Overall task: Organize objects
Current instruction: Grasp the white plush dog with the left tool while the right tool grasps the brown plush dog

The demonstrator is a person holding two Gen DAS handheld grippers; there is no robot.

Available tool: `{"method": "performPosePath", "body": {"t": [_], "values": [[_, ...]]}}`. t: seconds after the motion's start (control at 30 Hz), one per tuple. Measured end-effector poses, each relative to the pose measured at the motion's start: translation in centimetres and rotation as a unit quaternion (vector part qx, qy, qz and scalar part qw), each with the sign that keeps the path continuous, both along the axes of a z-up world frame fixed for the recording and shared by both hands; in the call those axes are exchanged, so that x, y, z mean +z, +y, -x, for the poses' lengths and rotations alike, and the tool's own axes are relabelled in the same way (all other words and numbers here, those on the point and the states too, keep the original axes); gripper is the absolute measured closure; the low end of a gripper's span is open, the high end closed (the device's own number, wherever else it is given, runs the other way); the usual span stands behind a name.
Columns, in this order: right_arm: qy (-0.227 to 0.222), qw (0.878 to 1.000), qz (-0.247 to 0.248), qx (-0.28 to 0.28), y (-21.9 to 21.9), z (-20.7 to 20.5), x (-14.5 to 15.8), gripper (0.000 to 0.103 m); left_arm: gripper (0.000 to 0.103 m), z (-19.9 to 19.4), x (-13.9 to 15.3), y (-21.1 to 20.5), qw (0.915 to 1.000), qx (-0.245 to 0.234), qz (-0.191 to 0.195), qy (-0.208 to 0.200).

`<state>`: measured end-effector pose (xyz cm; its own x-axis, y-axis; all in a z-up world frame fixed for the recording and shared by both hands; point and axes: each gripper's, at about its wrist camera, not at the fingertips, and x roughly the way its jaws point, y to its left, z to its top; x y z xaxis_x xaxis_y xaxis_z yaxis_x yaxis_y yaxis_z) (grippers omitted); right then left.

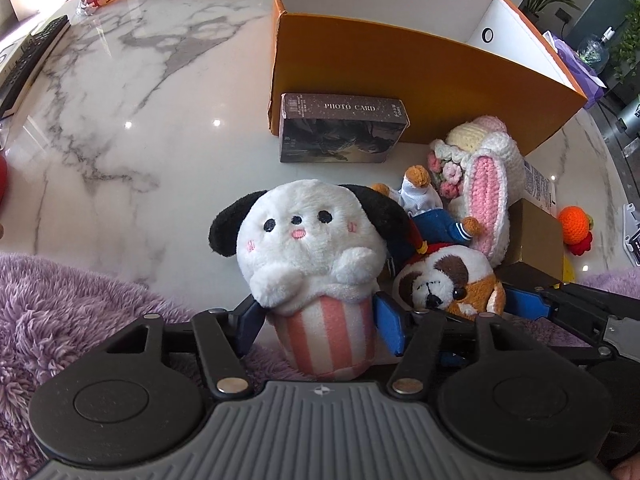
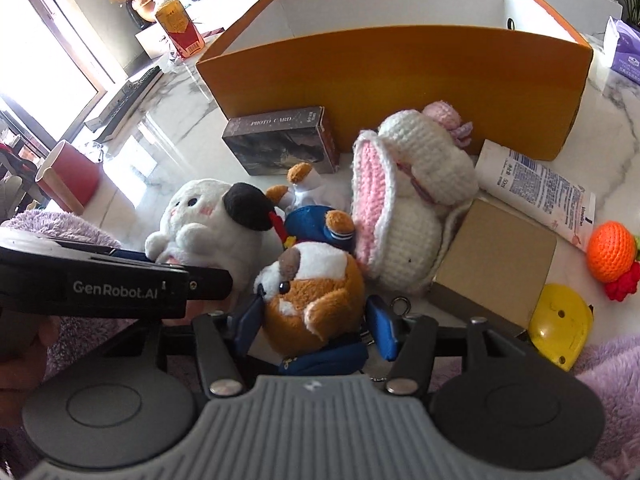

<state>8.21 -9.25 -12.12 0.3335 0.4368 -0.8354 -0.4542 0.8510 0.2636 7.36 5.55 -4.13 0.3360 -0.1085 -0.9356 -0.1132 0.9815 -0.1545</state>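
Left wrist view: left claw (image 1: 318,322) open, straddling white dog plush (image 1: 308,240) upright at 12 o'clock on tabletop (image 1: 140,120). Right claw (image 2: 316,320) brackets brown dog plush (image 2: 312,280); can't tell if gripping. Orange box (image 1: 420,112) at 1 o'clock.

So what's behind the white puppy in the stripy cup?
Behind the white puppy lies a dark photo card box, and past that the orange box. Its wall hides most of its inside, so I can't tell what's in there.
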Motion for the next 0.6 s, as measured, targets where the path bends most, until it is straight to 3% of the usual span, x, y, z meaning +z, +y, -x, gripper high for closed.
{"method": "performPosePath", "body": {"t": [0.37,0.6], "values": [[0.017,1.000,-0.007,0.002,0.6,-0.6,-1.2,0.042,0.032,-0.4,-0.9,0.2,0.9998,-0.001,0.019,0.000],[0.006,1.000,-0.004,0.007,0.7,-0.1,-0.9,0.046,0.040,0.1,-0.5,0.6,0.9995,0.006,0.027,-0.013]]}}
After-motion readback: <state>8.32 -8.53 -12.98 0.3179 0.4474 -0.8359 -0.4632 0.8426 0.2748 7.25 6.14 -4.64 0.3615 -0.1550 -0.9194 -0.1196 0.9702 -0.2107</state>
